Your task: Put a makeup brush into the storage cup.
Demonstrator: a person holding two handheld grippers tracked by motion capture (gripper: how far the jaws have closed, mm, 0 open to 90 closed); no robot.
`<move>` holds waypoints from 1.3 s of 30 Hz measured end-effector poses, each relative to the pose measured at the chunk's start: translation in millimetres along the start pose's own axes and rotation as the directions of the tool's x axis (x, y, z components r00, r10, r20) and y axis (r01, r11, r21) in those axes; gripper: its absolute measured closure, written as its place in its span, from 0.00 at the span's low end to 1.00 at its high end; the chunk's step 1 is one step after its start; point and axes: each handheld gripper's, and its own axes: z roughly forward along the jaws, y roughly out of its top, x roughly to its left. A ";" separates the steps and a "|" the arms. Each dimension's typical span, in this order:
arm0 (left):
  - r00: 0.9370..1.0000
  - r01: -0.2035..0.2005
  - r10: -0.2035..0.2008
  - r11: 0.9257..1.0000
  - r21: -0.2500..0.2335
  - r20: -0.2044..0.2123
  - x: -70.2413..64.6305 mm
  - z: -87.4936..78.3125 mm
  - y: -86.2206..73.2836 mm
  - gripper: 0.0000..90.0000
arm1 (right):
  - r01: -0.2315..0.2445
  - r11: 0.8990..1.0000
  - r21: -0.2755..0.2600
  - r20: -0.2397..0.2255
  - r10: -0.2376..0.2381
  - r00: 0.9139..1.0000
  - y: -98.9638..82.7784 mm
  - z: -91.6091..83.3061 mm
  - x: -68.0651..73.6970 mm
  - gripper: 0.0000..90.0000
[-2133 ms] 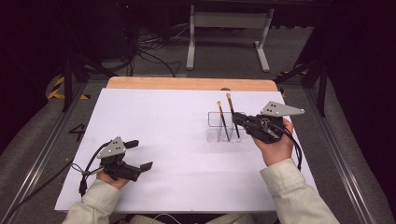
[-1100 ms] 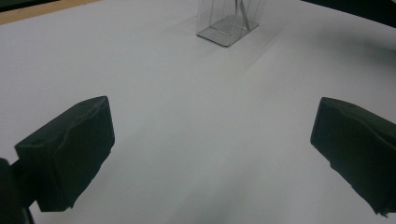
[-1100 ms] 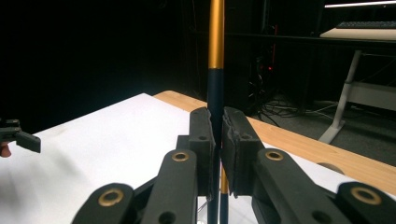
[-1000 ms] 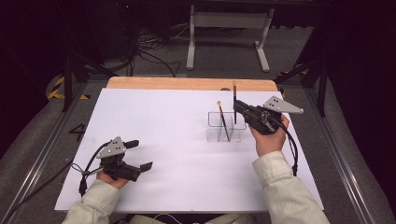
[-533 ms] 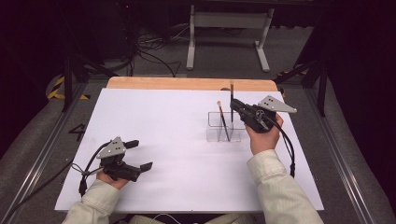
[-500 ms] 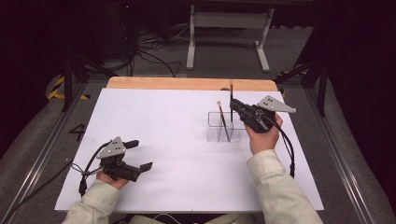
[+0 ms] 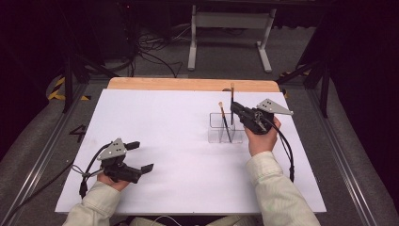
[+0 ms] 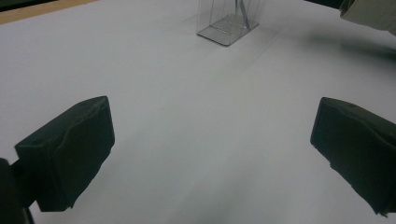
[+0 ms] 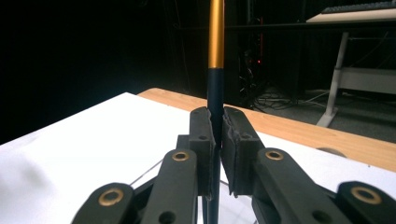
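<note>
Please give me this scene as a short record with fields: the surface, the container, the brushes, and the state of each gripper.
surface: white table top with a wooden strip along its far edge
container: clear plastic box holder, standing right of the middle
brush in holder: thin dark-handled brush with a pale tip, leaning inside the container
held brush: dark-handled brush with a gold ferrule, upright above the container
right gripper: shut on the held brush
left gripper: open, nothing between the jaws, low over the near left part of the table
</note>
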 end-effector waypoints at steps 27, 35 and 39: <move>1.000 0.000 0.000 1.000 0.000 0.004 0.2 0.3 0.2 0.00 | -0.058 0.995 0.077 -0.001 0.058 0.998 -16.0 9.2 4.3 0.92; 1.000 0.000 0.000 1.000 0.001 0.005 0.4 0.5 0.1 0.00 | -0.080 0.994 0.070 0.006 0.080 0.997 -23.6 7.2 2.6 0.92; 1.000 0.000 0.000 1.000 0.000 0.005 0.4 0.5 0.2 0.00 | -0.076 0.995 0.065 0.002 0.076 0.997 -22.6 6.3 3.9 0.91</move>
